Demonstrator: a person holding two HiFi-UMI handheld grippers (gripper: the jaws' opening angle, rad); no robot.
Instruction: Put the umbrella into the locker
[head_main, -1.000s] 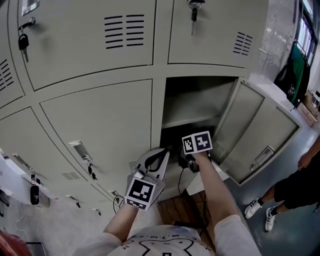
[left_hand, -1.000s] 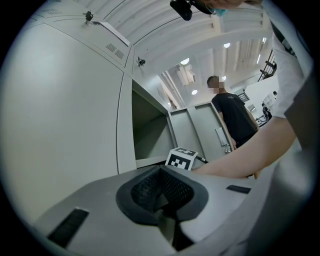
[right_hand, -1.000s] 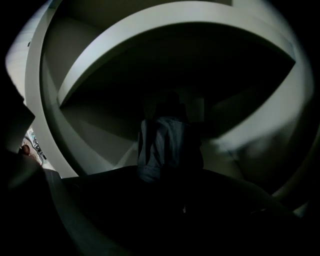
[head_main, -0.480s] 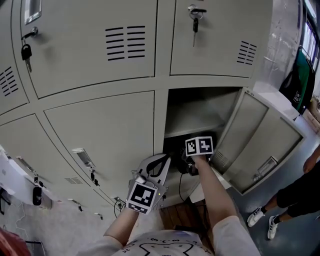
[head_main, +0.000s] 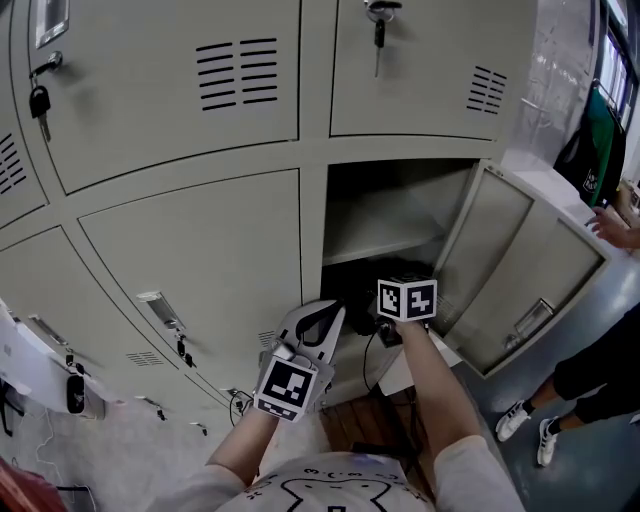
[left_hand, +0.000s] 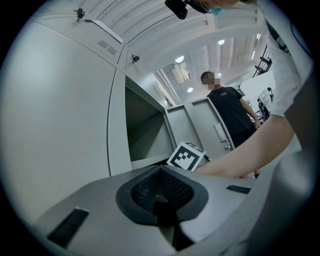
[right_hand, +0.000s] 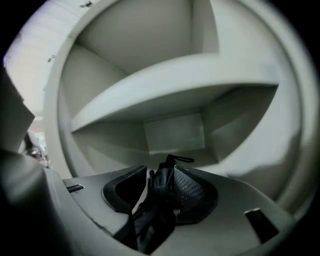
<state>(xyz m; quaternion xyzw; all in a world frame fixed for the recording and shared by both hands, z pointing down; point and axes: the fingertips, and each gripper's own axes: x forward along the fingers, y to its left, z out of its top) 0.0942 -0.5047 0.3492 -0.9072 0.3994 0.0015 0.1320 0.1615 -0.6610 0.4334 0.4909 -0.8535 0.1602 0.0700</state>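
Umbrella (right_hand: 158, 202): black, folded, held lengthwise between the jaws of the right tongs (right_hand: 161, 176), its strap loop pointing toward the back wall of the open locker (head_main: 392, 205). The jaws have just been closing and now grasp the umbrella, with dark fabric filling the space between the pads. The right gripper view looks into the compartment beneath the shelf (head_main: 384, 243), so the umbrella sits at the mouth of that lower space. Whether any part of it rests on the locker floor cannot be told.

In the head view, the marker cube (head_main: 407, 298) of the right tongs sits at the bottom front edge of the opening, with the person's forearm running back from it. The locker door (head_main: 520, 268) stands swung out to the right.

Left tongs (head_main: 330, 312): clenched, pads together with nothing between them. They are held level just beside the right tongs, in front of the frame and the closed door (head_main: 200, 255) left of the opening.

Other observations: keys (head_main: 377, 28) hang from locks on the upper doors. A second person (head_main: 598, 372) in dark clothing stands on the floor to the right, beyond the open door.
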